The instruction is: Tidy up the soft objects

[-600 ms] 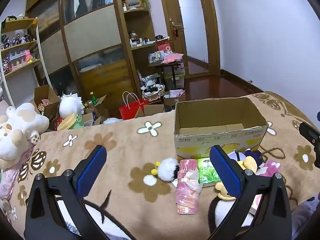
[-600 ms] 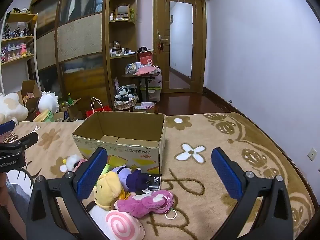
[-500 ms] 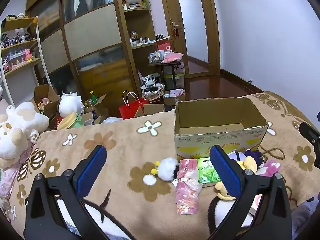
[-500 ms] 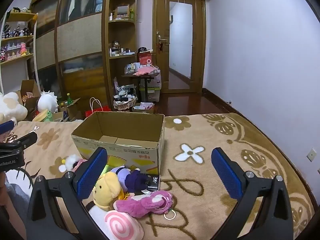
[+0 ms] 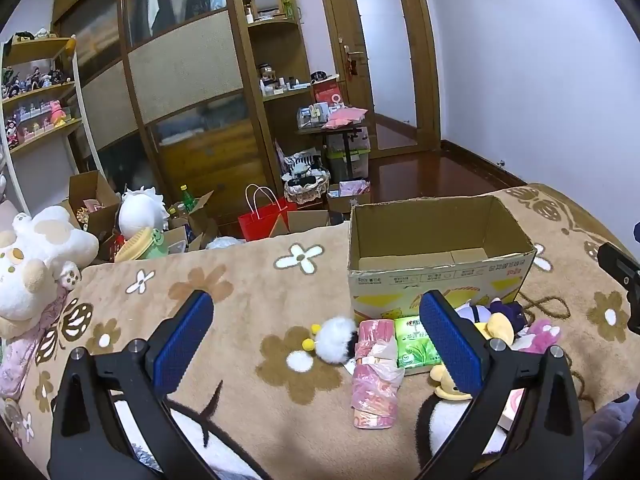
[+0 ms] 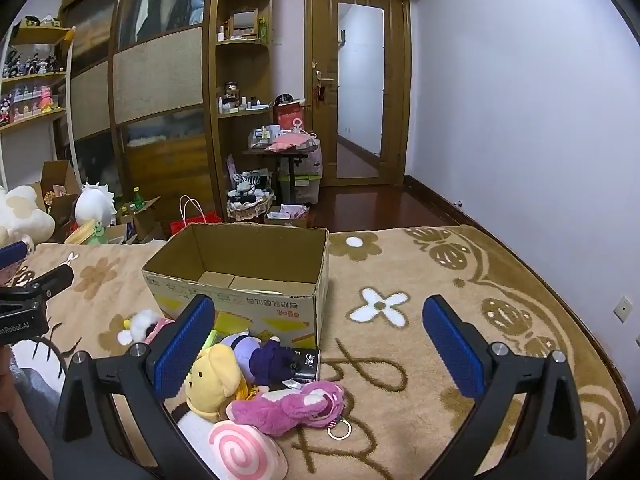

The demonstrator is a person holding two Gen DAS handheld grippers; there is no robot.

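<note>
I had both grippers hanging over the blanket point(image 5: 248, 280), jaws spread wide and nothing between the pads: left gripper point(image 5: 316, 344), right gripper point(image 6: 320, 348). The soft toys lay in a heap just in front of the open cardboard box point(image 6: 240, 276), none inside it as far as I could see; only the box's flaps showed at the bottom. My left finger point(image 6: 180, 348) cut off part of the yellow plush point(image 6: 214, 376), and the pink-swirl toy point(image 6: 240, 450) ran off the bottom edge. The purple doll point(image 6: 264, 356) lay against a small black box point(image 6: 306, 362) whose label was too small to read. The pink bear point(image 6: 292, 402) lay beside a key ring point(image 6: 339, 432). From the left wrist view, the white pom-pom toy point(image 5: 334, 338), pink wrapped pack point(image 5: 376, 372) and green tissue pack point(image 5: 414, 344) sat near the box; the green pack's print was unreadable. The box's red lettering appeared upside down and illegible. "Robot.AI" showed on the other gripper at the frame edge.
</note>
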